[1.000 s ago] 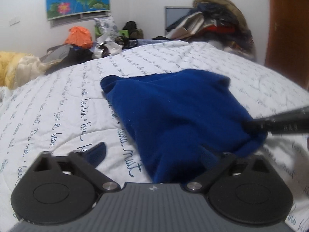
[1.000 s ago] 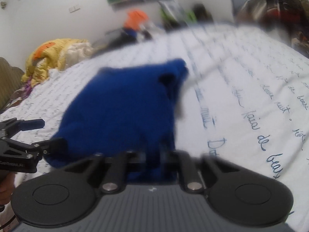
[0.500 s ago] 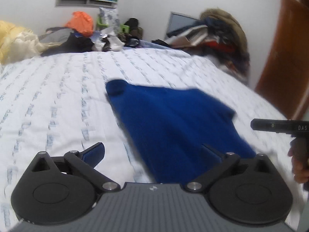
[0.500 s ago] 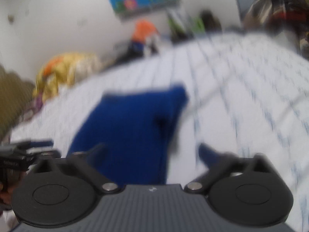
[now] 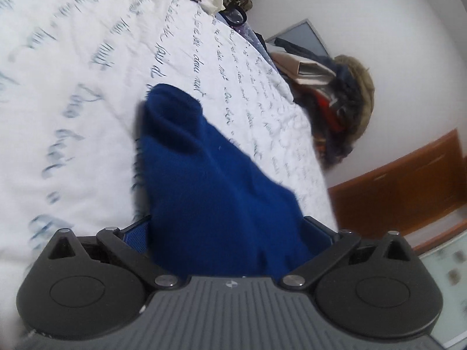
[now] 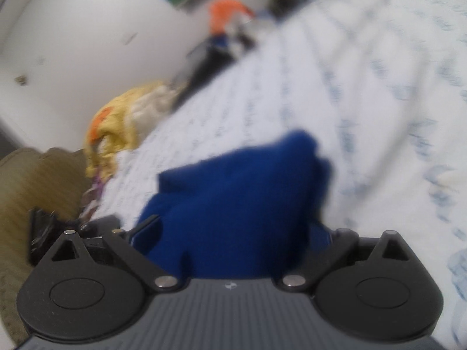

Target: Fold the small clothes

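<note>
Whereas a second ago the right hand-held gripper (image 6: pixel 230 233) was pinched shut on the near edge of the blue garment (image 5: pixel 216 192), its jaws now stand wide, as do those of the left hand-held gripper (image 5: pixel 230 233), which has rolled so that the room looks tilted. The near end of the cloth lies between each pair of fingers, with no pad seen pressing on it. The garment lies on the bed (image 5: pixel 87 58), on the white cover printed with script. In the left view its long axis runs from the gripper away to the upper left, ending in a rounded, folded tip. The right view is blurred.
</note>
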